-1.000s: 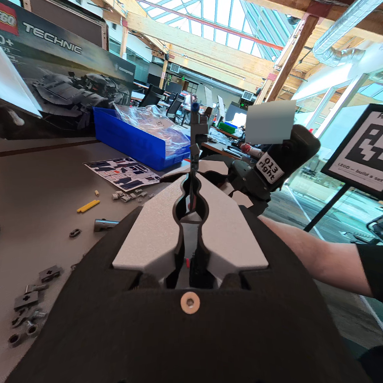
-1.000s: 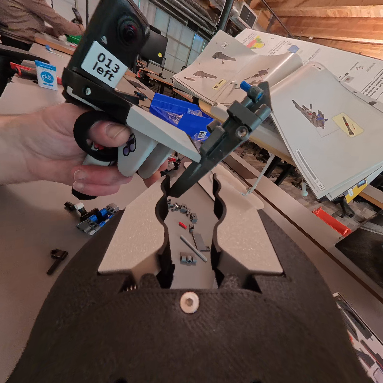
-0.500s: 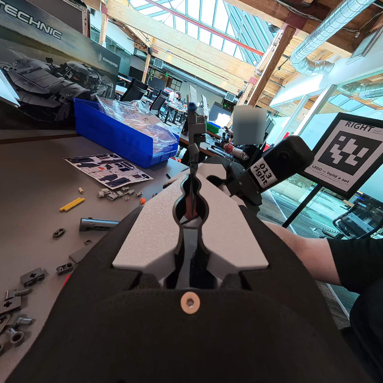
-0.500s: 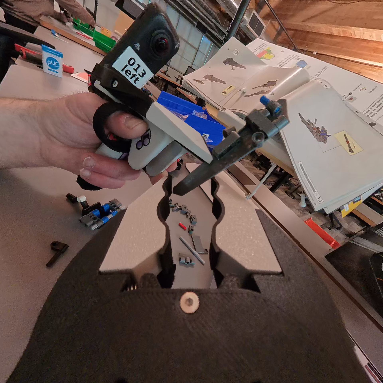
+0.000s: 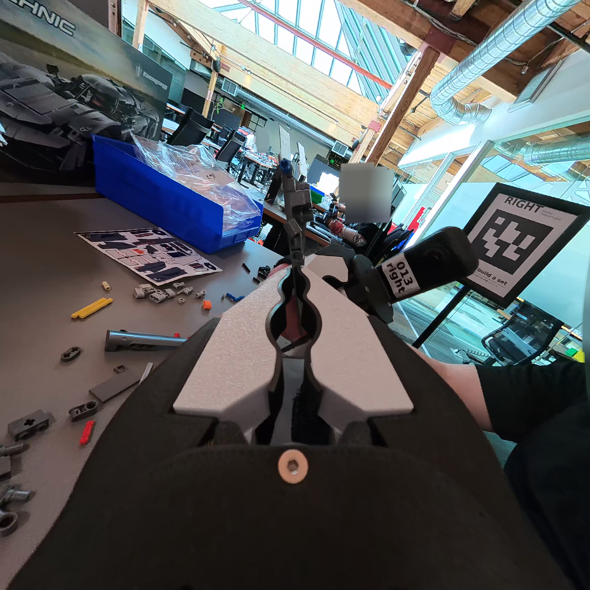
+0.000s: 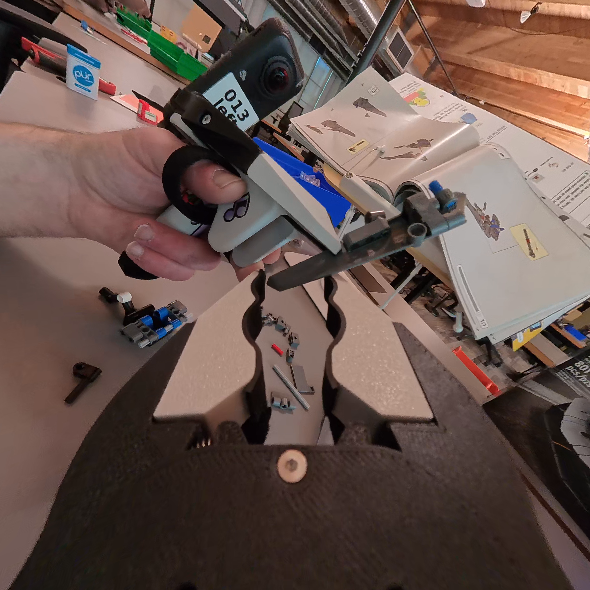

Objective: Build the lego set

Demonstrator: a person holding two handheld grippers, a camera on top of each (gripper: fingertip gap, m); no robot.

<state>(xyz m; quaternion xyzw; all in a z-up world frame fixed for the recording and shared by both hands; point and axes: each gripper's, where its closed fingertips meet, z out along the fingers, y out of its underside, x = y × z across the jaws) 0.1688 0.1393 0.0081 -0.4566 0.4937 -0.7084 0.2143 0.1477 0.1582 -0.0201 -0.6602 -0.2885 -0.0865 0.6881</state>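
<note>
My left gripper (image 5: 295, 271) is shut on a dark grey lego assembly (image 5: 297, 220) with a blue pin on top, held in the air above the table. In the right wrist view, a hand holds the left gripper (image 6: 335, 249), and the assembly (image 6: 399, 230) sticks out to the right, close to level. Its long dark pointed end (image 6: 303, 271) reaches down to the tips of my right gripper (image 6: 297, 282). That gripper is open and holds nothing. The right gripper also shows in the left wrist view (image 5: 415, 277), just behind the assembly.
A blue bin (image 5: 166, 198) with plastic bags, a sticker sheet (image 5: 147, 252), yellow axles (image 5: 91, 308), a grey tube (image 5: 140, 340) and loose small parts lie on the grey table (image 5: 48, 287). An open instruction booklet (image 6: 479, 255) stands on the right. A blue-grey sub-assembly (image 6: 153, 322) lies on the left. Left and right tips are no more than a few centimetres apart.
The left gripper has tilted the assembly from steeply upright to nearly level, and its pointed end has stayed at the right gripper's tips. The right gripper has stayed open.
</note>
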